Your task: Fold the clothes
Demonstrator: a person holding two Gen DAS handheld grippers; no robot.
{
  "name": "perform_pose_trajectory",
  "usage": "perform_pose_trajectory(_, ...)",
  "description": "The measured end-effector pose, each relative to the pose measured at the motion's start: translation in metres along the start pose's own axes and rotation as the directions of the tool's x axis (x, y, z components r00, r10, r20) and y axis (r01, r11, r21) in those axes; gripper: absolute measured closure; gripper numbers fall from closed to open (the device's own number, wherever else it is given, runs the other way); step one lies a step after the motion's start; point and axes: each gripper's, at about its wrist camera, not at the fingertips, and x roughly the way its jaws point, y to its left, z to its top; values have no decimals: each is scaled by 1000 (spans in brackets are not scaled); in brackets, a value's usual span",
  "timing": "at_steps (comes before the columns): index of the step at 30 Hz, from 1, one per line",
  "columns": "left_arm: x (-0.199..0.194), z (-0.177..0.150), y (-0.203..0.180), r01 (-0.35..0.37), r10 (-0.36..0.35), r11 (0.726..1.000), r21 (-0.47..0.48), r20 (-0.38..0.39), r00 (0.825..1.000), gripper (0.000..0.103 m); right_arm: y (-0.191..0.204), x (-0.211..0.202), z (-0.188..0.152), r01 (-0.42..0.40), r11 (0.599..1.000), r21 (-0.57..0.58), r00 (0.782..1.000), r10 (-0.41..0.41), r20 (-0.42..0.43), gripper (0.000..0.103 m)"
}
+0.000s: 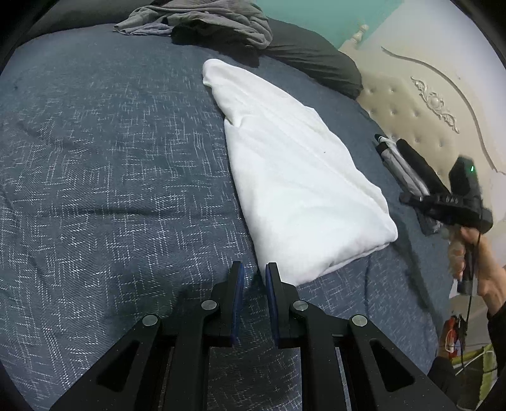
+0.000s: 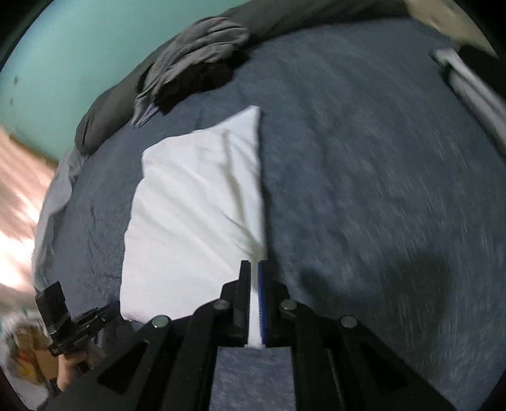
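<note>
With the right gripper pinching the white garment's edge (left gripper narrowly parted, empty), a lopsided pull could undo its folds.

This is a bedroom in a home. A big bed has a blue blanket on it. A cream padded headboard stands behind it. The wall is green. Gray clothes lie in a pile.

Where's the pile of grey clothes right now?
The grey clothes pile sits at the far edge of the bed, beyond the folded white garment, against the dark pillow.
</note>
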Motion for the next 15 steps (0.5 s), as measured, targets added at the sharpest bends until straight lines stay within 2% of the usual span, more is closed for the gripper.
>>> perform_pose_trajectory(2, 0, 0, 0, 2, -2, 1000, 0, -1, 1000, 88, 28, 15, 19, -4, 999, -48, 1000, 3, -15, 91)
perform_pose_trajectory(4, 0, 0, -3, 5, -5, 1000, 3, 1, 1000, 88, 63, 36, 44, -10, 995, -101, 999, 6, -34, 63)
perform_pose_trajectory(5, 0, -1, -3, 7, -7, 1000, 5, 0, 1000, 88, 78, 47, 54, -17, 993, -120, 999, 12, -43, 59)
perform_pose_trajectory(10, 3, -2, -6, 9, -9, 1000, 13, -7, 1000, 88, 151, 99, 102, -25, 976, -215, 997, 9, -78, 58)
perform_pose_trajectory(15, 7, -4, 5, 11, -11, 1000, -7, -15, 1000, 88, 192, 135, 124, -5, 969, -246, 997, -14, -75, 58)
